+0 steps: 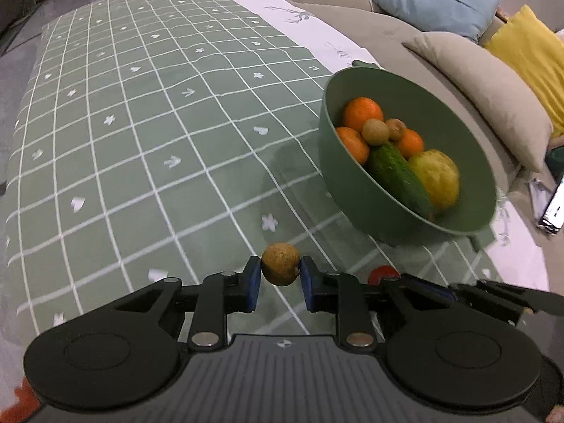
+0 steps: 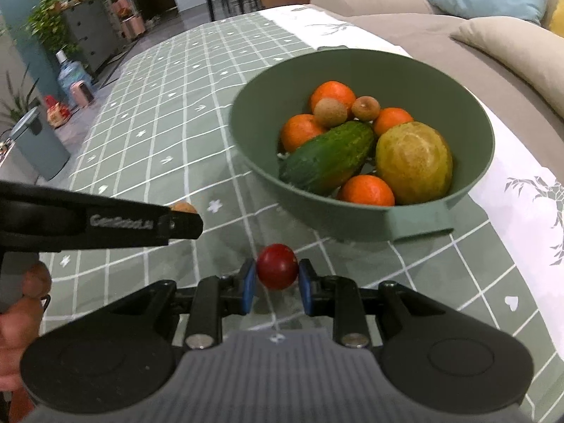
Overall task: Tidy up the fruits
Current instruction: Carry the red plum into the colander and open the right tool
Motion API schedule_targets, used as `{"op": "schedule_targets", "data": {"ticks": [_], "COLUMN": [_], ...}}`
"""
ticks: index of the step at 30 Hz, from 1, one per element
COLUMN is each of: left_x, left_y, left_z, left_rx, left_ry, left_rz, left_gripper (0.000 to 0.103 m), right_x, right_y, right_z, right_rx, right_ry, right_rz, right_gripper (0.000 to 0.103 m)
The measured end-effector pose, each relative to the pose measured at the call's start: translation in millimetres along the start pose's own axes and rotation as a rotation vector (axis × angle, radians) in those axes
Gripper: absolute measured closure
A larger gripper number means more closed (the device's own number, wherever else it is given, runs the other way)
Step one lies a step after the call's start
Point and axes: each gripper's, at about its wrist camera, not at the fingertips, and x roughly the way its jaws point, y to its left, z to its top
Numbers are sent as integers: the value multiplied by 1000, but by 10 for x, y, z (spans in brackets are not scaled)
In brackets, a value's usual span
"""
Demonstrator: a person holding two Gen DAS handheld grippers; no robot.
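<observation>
Both jaws pinch fruit: left gripper (image 1: 281,280) a brown longan (image 1: 280,263), right gripper (image 2: 277,283) a red fruit (image 2: 277,266); next I carry both over the green bowl (image 2: 416,216).

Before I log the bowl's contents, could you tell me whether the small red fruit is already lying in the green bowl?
No, the small red fruit is clamped in the right gripper above the tablecloth, in front of the green bowl.

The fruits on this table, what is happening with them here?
A person holds a gripper in each hand. The left gripper is shut on a small brown fruit; the right gripper is shut on a small red fruit. The green bowl nearby already holds oranges, a cucumber and other fruit.
</observation>
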Motion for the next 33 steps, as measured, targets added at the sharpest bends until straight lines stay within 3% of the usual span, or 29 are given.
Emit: {"op": "schedule_targets", "data": {"ticks": [13,23,27,33], "left_x": [-462,-423,-271,80], "left_y": [-316,-661,-756,-835], "left_z": [-28,396,626,878], "left_rx": [27,178,240,266], "left_ry": [-30,-55,-21,98], "left_rz": [-103,-78,-66,-47], "left_gripper": [76,76,76,76], "right_x": [-625,-782,-729,-563], "right_y": [-175,-506,-578,-657], "right_z": [30,325,466,675], "right_rx": [-25,-50,-93,-143], "right_ry": [-65,-116,-115,-96], "right_rz": [34,-8,-20,-20], "right_gripper": [81,81,81,81]}}
